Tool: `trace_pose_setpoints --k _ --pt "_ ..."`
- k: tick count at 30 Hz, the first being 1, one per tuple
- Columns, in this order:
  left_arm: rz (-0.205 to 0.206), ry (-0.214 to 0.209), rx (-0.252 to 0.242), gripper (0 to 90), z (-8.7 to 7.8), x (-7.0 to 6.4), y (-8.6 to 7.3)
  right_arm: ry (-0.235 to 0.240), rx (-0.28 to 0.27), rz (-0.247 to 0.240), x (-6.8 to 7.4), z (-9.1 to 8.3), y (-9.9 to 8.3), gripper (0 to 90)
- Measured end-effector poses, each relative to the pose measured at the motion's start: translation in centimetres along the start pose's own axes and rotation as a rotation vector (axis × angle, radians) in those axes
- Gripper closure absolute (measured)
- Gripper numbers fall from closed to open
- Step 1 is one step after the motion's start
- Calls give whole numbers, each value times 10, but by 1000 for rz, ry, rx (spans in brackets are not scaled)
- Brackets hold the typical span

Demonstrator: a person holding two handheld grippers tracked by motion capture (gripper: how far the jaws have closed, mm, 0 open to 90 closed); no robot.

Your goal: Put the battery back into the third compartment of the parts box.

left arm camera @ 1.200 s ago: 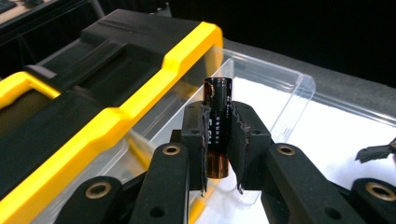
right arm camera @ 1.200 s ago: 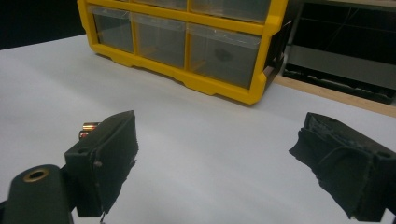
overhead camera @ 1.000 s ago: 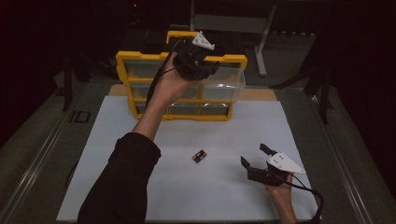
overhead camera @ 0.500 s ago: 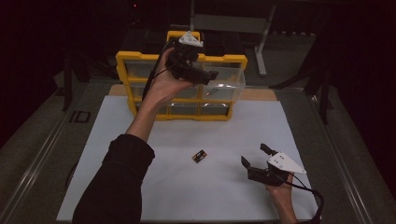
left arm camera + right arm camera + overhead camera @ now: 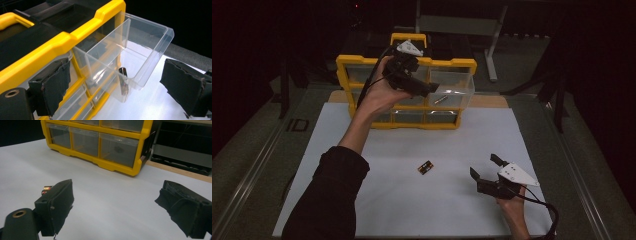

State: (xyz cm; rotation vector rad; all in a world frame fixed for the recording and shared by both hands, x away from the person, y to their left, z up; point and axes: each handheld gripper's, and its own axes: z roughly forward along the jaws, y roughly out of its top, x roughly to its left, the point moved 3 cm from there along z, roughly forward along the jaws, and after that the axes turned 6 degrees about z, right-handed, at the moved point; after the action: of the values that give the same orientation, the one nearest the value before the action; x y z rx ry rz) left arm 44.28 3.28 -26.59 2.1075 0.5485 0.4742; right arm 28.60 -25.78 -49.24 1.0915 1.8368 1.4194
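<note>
While our left gripper (image 5: pixel 424 90) hung with its jaws apart over the pulled-out clear plastic drawer (image 5: pixel 451 90) of the yellow drawer cabinet (image 5: pixel 406 121) at the far edge of the white mat (image 5: pixel 532 140), one small dark cylindrical battery (image 5: pixel 123 80) already lay inside that drawer, against its front wall. We judged that the dropping-off was done and the next step was to fetch the other small battery pair (image 5: pixel 425 167), which lay flat near the middle of the mat, well apart from the cabinet. Our right gripper (image 5: pixel 485 173) rested near the mat's near right corner, jaws spread and holding nothing, with the battery pair just beyond its left jaw in the right gripper view. To do it well, we thought it best to bring the open jaws down square across the battery pair's short side, keep the pads level with the mat, and close gently so it would not skid away
</note>
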Motion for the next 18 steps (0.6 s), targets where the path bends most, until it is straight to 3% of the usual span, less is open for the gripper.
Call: trace_pose_setpoints --k 3,4,8,18 --pt "-3 -19 8 86 0 0 -3 0 2 -2 0 0 0 117" --pt "-4 -37 27 74 1 0 -4 0 2 -2 0 0 0 117" --pt "25 -43 75 58 5 -2 -10 0 2 -2 0 0 0 117" --pt "17 -51 87 59 6 -3 -23 -3 1 -3 0 0 0 117"
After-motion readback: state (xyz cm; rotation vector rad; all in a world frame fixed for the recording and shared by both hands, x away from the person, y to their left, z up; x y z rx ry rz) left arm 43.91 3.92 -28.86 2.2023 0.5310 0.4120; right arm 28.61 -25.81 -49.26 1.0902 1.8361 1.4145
